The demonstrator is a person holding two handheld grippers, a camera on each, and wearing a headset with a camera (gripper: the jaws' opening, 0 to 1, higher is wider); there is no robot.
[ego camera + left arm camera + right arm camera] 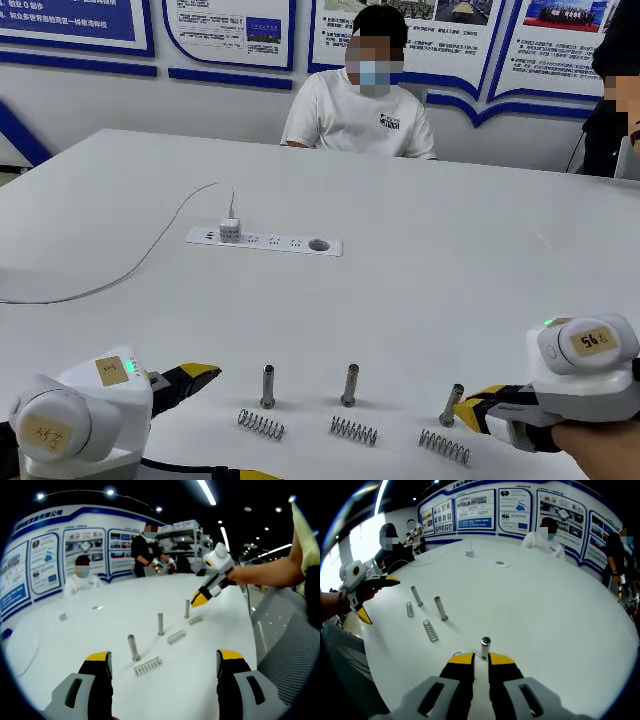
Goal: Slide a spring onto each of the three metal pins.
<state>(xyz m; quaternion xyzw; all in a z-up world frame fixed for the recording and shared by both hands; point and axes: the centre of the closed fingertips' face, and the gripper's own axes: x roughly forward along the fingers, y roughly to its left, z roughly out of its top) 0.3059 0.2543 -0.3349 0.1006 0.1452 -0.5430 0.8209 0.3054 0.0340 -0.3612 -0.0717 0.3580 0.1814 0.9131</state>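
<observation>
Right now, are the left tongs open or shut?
Open: the yellow-tipped left tongs stand wide apart, holding nothing.

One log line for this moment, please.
left claw open, facing left pin | right claw at right pin, grip unclear | left spring, middle spring, right spring loose, unthreaded

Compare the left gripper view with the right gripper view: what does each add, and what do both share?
Left gripper view adds the third spring, beside the pin near the right gripper, plus shelving behind. Right gripper view adds that gripper's jaws, nearly together with the pin at their tips; clamped or not is unclear. Both show the table, the other two pins, two other springs, the open left gripper and a seated person in white.
</observation>
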